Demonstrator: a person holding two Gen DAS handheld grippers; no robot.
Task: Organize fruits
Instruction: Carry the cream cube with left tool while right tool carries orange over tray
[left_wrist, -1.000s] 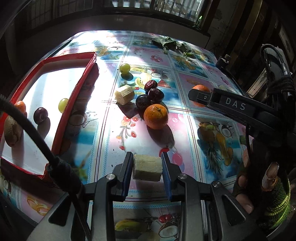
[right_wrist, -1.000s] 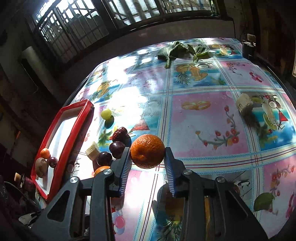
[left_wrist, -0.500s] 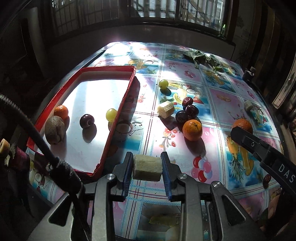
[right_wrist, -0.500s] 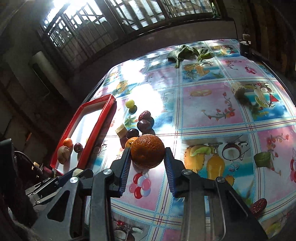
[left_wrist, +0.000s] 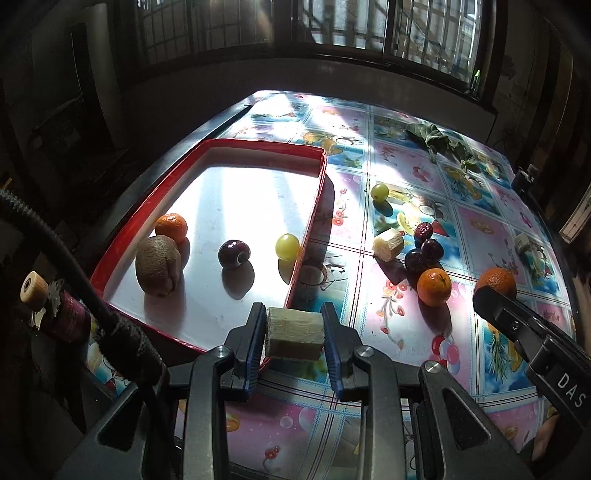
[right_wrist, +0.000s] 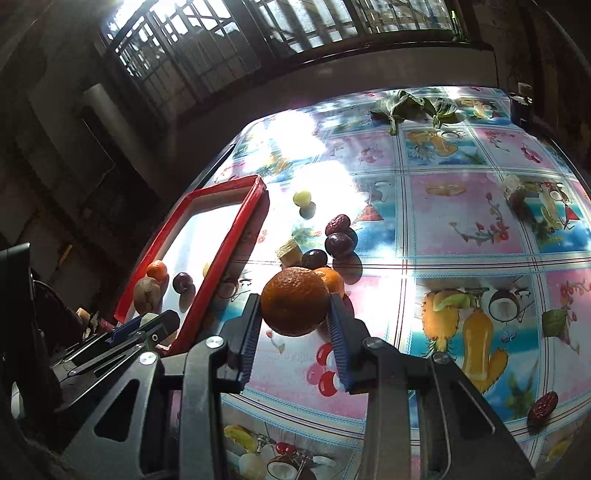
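Left wrist view: your left gripper (left_wrist: 294, 334) is clamped on a pale cut banana piece (left_wrist: 294, 333), held just off the near right corner of the red tray (left_wrist: 309, 225), which already carries a small orange (left_wrist: 171, 228), a kiwi (left_wrist: 158, 265), a dark plum (left_wrist: 233, 253) and a green grape (left_wrist: 287, 246). Right wrist view: your right gripper (right_wrist: 293, 325) grips a large orange (right_wrist: 294, 301) above the fruit-print tablecloth (right_wrist: 461, 236), right of the tray. On the cloth lie another orange (left_wrist: 434, 287), dark plums (left_wrist: 423, 254), a banana chunk (left_wrist: 388, 244) and a green grape (left_wrist: 379, 192).
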